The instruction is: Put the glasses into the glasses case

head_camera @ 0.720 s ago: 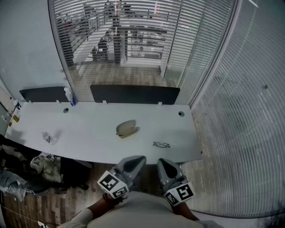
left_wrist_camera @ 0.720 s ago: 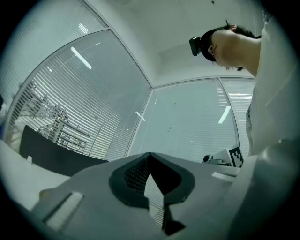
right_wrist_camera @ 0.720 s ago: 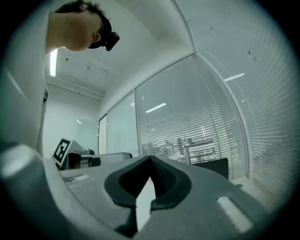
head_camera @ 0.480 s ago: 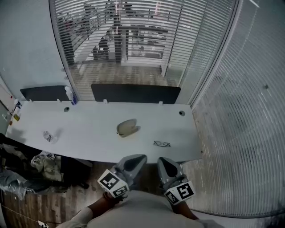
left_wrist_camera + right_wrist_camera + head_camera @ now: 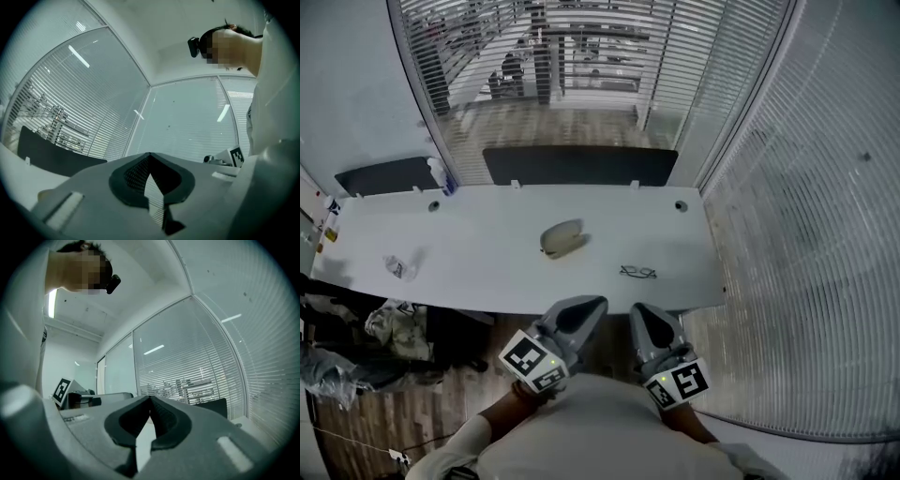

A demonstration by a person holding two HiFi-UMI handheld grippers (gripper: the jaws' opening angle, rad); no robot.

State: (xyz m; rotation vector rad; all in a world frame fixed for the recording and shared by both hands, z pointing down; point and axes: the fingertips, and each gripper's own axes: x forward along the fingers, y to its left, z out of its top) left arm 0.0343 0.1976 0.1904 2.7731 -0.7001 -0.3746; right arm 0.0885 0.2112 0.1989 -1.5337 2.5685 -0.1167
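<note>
- The table, case and glasses all sat higher in the head view than a moment earlier. Their spacing was unchanged, so the view had shifted and nothing on the table had moved.
- The glasses lay on the table to the right of the case and nearer the person, well apart from it. Whether the case was open could not be told.
- The left gripper had its jaws pressed together on nothing. It was held well short of the case, off the table's near edge.
- The right gripper was likewise closed and empty, further to the right of the case.
- Judged from this, the task had not begun; a reach to the glasses seemed next.
</note>
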